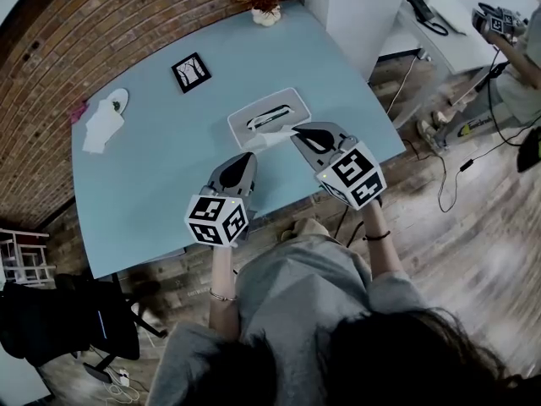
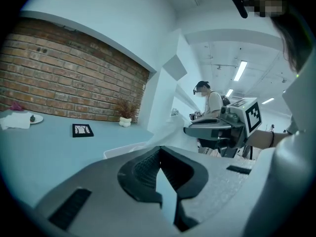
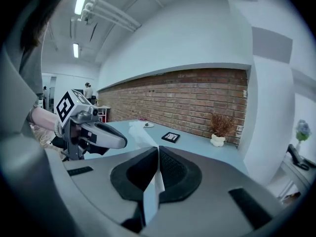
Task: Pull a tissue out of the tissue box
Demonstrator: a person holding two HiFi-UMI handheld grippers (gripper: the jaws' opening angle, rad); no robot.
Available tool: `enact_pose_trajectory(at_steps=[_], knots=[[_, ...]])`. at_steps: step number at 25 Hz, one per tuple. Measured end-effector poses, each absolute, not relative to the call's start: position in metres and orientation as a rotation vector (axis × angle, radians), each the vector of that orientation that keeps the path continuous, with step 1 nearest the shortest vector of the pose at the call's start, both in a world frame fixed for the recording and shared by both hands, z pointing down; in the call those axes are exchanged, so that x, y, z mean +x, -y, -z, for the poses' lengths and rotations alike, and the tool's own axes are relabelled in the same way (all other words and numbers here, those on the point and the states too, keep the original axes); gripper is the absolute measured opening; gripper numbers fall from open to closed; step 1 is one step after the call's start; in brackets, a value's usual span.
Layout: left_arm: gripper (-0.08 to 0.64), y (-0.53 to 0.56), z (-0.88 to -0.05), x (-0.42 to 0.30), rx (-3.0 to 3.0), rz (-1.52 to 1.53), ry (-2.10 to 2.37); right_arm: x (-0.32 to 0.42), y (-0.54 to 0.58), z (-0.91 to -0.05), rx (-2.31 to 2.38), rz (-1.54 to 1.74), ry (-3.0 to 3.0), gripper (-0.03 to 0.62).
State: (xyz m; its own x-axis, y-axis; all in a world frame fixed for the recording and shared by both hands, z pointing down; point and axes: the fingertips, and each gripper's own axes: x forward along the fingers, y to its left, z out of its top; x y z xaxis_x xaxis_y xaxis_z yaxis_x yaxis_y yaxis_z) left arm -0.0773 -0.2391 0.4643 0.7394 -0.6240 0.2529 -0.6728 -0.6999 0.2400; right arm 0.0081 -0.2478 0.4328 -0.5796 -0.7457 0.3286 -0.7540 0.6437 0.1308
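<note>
The flat white tissue box [image 1: 269, 112] lies on the blue table [image 1: 161, 176], in front of both grippers. A white tissue [image 1: 272, 137] stretches from its slot to my right gripper [image 1: 296, 133], which is shut on it just off the box's near edge. In the right gripper view the sheet [image 3: 153, 189] is pinched between the pads of the right gripper [image 3: 158, 150]. My left gripper [image 1: 248, 157] hovers to the left of the right one, near the box's front corner, jaws together and empty. The left gripper view shows the left gripper [image 2: 159, 151], the raised tissue [image 2: 170, 128] and the box [image 2: 123, 149].
A small framed picture [image 1: 191, 72] and a potted dry plant [image 1: 265, 11] stand farther back. A plate [image 1: 116, 101] and crumpled tissues [image 1: 101, 129] lie at the table's left end. A white pillar [image 1: 355, 15] and another person [image 1: 516, 41] are to the right.
</note>
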Motion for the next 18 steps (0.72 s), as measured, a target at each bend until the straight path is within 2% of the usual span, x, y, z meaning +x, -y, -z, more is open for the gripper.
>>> enact_pose_trajectory(at_steps=[18], knots=[[0.003, 0.2385, -0.4567, -0.0847, 2.647, -0.186, 1.009, -0.0014, 0.2504, -0.4262, 1.253, -0.055, 2.577, 0.002]])
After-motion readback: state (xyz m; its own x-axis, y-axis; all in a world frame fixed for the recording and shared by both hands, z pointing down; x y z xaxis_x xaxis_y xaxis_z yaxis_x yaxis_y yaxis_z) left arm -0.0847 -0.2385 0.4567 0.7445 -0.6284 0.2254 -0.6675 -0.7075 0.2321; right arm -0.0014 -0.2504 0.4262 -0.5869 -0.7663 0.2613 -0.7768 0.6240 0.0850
